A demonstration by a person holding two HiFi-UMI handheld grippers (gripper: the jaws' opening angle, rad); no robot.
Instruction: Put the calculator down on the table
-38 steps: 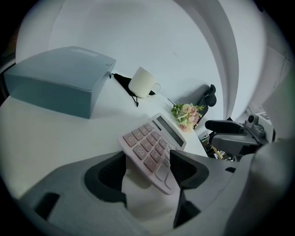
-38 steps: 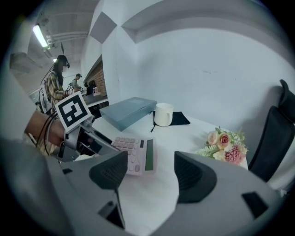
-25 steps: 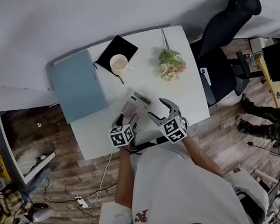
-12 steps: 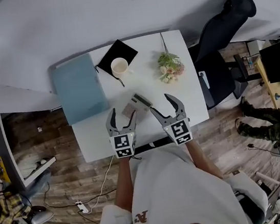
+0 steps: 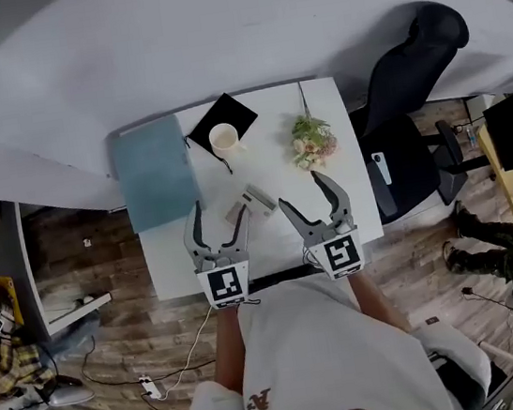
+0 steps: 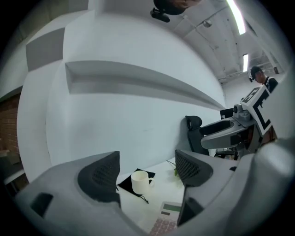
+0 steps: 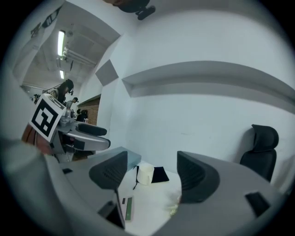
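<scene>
White tabletop lay under both tools, and the table (image 5: 174, 258) already bore the calculator (image 5: 249, 202).

The left gripper (image 5: 218, 212) had just been opening its jaws. They stood spread as wide as they go, with only air between the pads. The right gripper (image 5: 304, 193) gaped much the same and gripped nothing.

Judging by that, the calculator was down and the step in hand was the retreat. Done well, that meant keeping both pairs of jaws wide and drawing them up and back toward the body. No pad should drag across the keys or nudge the case. Neither gripper should swing forward toward the cup (image 5: 223, 139).

From overhead the calculator lay askew just past the left gripper's tips. It sat nearer that gripper's inner finger, in the space between the two grippers. In the left gripper view it showed low in the frame, under the gap and toward the right-hand pad, apart from both. In the right gripper view it showed low and to the left, under the left-hand pad and clear of it.

Farther out, the cup stood on a black cloth (image 5: 236, 112). Flowers (image 5: 312, 139) lay to the right and a blue folder (image 5: 152, 171) to the left. A dark chair (image 5: 410, 83) stood beyond the table's edge.
</scene>
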